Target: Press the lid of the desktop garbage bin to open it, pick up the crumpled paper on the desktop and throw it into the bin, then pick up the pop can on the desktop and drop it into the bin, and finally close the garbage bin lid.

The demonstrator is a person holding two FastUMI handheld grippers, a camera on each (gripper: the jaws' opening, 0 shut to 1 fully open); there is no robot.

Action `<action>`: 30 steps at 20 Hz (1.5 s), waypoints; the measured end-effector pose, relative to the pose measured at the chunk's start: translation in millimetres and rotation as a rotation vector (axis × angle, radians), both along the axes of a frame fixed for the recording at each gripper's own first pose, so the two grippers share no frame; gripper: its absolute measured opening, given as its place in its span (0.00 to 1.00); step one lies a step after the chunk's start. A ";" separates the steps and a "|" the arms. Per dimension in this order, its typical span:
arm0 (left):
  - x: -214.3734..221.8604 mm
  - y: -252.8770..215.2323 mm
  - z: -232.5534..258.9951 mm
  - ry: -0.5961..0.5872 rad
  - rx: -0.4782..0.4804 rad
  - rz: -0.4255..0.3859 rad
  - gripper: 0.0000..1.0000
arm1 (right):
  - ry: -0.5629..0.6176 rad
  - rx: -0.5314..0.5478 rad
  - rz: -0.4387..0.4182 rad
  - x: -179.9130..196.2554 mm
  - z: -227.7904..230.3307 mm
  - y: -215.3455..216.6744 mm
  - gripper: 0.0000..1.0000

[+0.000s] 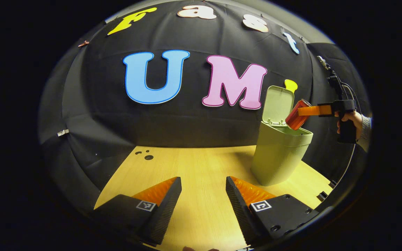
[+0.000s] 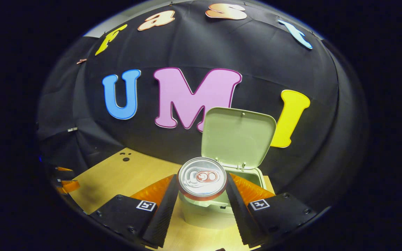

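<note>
While the left gripper [image 1: 203, 195] is held low over the pale wooden tabletop [image 1: 201, 167] with its fingers spread apart and nothing between them, the red aluminium pop can [image 2: 202, 178] is seen clamped between both fingers of the right gripper [image 2: 202, 190]. In the right gripper view, the can's silver top with its pull tab is turned toward the camera, and the can is held directly above the mouth of the sage-green plastic desktop garbage bin [image 2: 208, 212]. Behind the can, the bin's rounded hinged lid [image 2: 237, 136] is shown standing upright and fully open.

From the left gripper view, the bin [image 1: 278, 153] is seen standing on the right part of the tabletop, its lid [image 1: 277, 104] raised. The can [image 1: 297, 118] is held tilted, its lower end at the bin's rim. The right gripper [image 1: 312, 111] is seen reaching in from the right, held by a person's hand [image 1: 351, 122] in a grey sleeve. Several small dark holes [image 1: 146, 154] are visible at the far left of the tabletop, near the black cloth wall.
</note>
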State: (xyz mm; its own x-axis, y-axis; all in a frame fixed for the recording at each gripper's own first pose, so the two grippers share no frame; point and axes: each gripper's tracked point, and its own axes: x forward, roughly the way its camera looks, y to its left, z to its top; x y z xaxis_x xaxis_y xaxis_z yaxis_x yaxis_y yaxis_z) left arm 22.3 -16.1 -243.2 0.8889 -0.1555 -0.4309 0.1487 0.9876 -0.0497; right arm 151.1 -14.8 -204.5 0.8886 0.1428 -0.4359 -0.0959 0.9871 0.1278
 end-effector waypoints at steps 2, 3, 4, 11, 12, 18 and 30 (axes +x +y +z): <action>1.3 0.8 1.1 0.002 0.000 0.001 0.83 | 0.034 0.004 -0.010 7.3 -12.8 -2.8 0.82; 2.9 2.1 -0.6 0.003 0.001 0.001 0.83 | 0.044 0.002 -0.011 11.2 -16.8 -3.4 0.82; 3.7 2.7 -1.5 0.005 0.002 0.000 0.83 | 0.055 -0.003 -0.009 14.2 -22.6 -3.2 0.82; 12.5 4.3 -4.5 0.008 0.002 0.002 0.83 | 0.173 -0.008 -0.005 17.1 -66.1 -0.6 0.83; 13.4 4.9 -4.7 0.010 0.002 0.004 0.83 | 0.183 -0.008 -0.003 16.1 -69.6 -0.1 0.83; 16.5 8.3 -9.7 0.020 0.001 0.014 0.83 | 0.205 -0.005 -0.009 20.2 -86.2 8.3 0.83; 19.2 6.4 -11.9 0.027 -0.010 0.015 0.83 | 0.048 0.030 -0.090 36.2 -25.7 -17.8 0.94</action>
